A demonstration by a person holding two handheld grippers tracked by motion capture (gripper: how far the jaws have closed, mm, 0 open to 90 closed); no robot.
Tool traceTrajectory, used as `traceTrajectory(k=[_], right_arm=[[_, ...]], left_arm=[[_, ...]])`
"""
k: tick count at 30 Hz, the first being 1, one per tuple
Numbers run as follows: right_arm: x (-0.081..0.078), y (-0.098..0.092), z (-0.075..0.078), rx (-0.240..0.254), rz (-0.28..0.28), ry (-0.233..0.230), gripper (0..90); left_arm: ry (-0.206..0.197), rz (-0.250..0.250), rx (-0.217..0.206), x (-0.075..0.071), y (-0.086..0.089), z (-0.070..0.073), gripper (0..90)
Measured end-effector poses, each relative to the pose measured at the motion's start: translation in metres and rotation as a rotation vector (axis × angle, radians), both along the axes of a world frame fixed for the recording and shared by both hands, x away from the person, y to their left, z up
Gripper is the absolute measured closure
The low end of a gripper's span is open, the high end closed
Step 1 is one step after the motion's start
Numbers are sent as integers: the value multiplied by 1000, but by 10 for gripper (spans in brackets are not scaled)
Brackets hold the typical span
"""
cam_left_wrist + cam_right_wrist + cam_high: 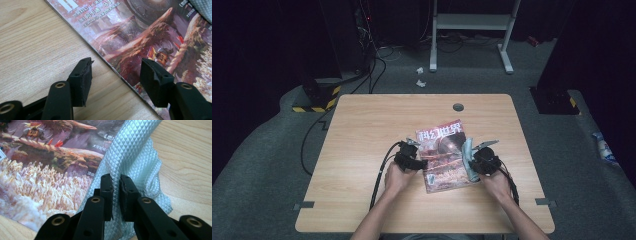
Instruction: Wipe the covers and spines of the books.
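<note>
Right gripper (115, 195) jaws pinching pale-blue waffle-weave cloth (130, 152); I'd wipe toward twelve o'clock. Left gripper (115, 77) jaws spread, steadying glossy illustrated magazine (150, 37).

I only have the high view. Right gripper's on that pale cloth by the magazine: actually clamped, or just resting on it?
Observer: Clamped. In the right gripper view the right gripper has its jaws nearly together with a fold of the cloth pinched between the pads.
Operator: Cloth texture?
Observer: Pale blue-green with a fine diamond weave, bunched, lying partly on the magazine and partly on the table.
Operator: Left gripper holding anything?
Observer: No. In the left gripper view the left gripper is open, its jaws straddling the magazine's left edge, one over bare wood, one over the cover, nothing between the pads.
</note>
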State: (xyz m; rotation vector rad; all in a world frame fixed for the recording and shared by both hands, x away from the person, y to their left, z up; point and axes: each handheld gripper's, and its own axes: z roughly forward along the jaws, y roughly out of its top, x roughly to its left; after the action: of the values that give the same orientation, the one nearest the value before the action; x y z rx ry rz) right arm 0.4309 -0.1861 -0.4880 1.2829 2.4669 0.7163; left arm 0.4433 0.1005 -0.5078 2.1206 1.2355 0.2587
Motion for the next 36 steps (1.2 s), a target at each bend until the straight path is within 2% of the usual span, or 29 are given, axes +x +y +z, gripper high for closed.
traceTrajectory(k=[1,2,3,4,5,7,8,9,10,13,16,18,19,20,21,22,23,24,25,26,27,28,29,30,33,35,36], right_arm=[[-2,4,0,-23,13,-11,819],[-4,10,0,-19,27,-7,819],[-7,25,-1,-1,75,2,819],[-7,25,-1,-1,75,2,819],[-13,46,-2,5,133,4,819],[-19,70,-3,16,191,9,819],[-19,70,-3,16,191,9,819],[-22,91,-4,21,251,7,819],[-22,91,-4,21,251,7,819],[-26,119,-5,37,294,3,818],[-25,120,-5,43,292,7,817],[-23,115,-6,48,287,4,816],[-19,103,-5,36,250,-3,816],[-19,103,-5,36,250,-3,816],[-13,82,-5,25,195,-13,816],[-13,82,-5,25,195,-13,816],[-6,57,-4,15,121,-18,815],[-6,57,-4,15,121,-18,815],[-3,45,-4,7,85,-23,815],[3,21,-3,-2,22,-40,813],[3,21,-3,-2,22,-40,813],[6,12,-3,-1,-6,-45,807],[10,-3,-4,29,-39,-48,776],[10,-3,-4,29,-39,-48,776],[14,-11,-8,80,-73,-41,662],[15,-13,-9,92,-84,-39,641],[17,-18,-10,136,-94,-12,642]], left_arm=[[1,1,-3,0,0,0,428],[1,2,-2,0,0,0,428],[2,2,-4,0,0,0,428],[4,7,-8,0,0,0,428],[9,1,-4,1,1,0,425],[14,4,-10,1,2,1,422],[14,4,-10,1,2,1,422],[19,10,-19,2,3,0,422],[19,10,-19,2,3,0,422],[21,23,-20,3,5,1,425],[31,42,-20,4,10,1,421],[38,41,-8,3,11,2,415],[46,36,-4,0,11,3,412],[46,36,-4,0,11,3,411],[42,22,-4,-4,9,5,411],[42,22,-4,-4,9,5,410],[33,2,-10,-7,5,7,409],[33,2,-10,-7,5,7,409],[32,-10,-13,-9,3,8,409],[30,-21,-12,-10,0,8,408],[24,-24,-16,-11,-2,8,408],[24,-36,-8,-12,-4,9,408],[25,-37,-5,-11,-8,7,408],[25,-37,-5,-11,-8,7,408],[25,-36,11,-9,-12,2,401],[24,-38,11,-9,-12,2,402],[25,-48,11,-10,-13,2,410]])
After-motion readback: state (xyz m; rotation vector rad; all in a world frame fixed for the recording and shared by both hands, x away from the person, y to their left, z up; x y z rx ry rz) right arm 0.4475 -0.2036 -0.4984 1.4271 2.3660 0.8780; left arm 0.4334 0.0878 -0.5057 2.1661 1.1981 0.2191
